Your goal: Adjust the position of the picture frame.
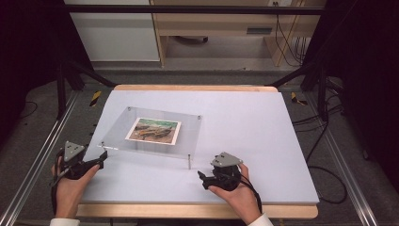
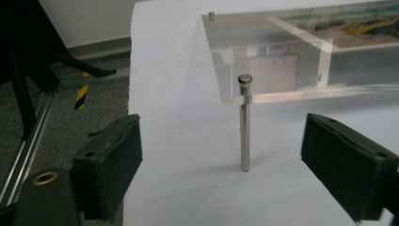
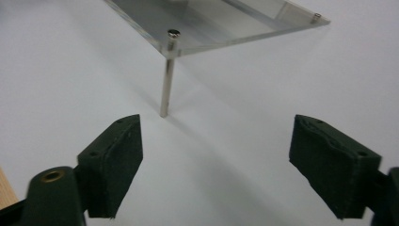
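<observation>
One clear plate [image 1: 155, 129] (on four metal posts [image 1: 189, 161]), one picture [image 1: 153, 130], two tongs [image 1: 102, 155].

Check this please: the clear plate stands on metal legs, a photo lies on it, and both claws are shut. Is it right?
One thing is wrong: both claws are open. Each gripper view shows the left claw and the right claw with jaws wide apart, nothing between. The clear plate on metal legs with the photo is correct.

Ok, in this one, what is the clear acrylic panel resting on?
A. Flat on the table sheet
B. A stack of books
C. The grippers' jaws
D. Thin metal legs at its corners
D: the clear acrylic panel stands raised on thin metal legs, with open space over the table beneath it.
</observation>
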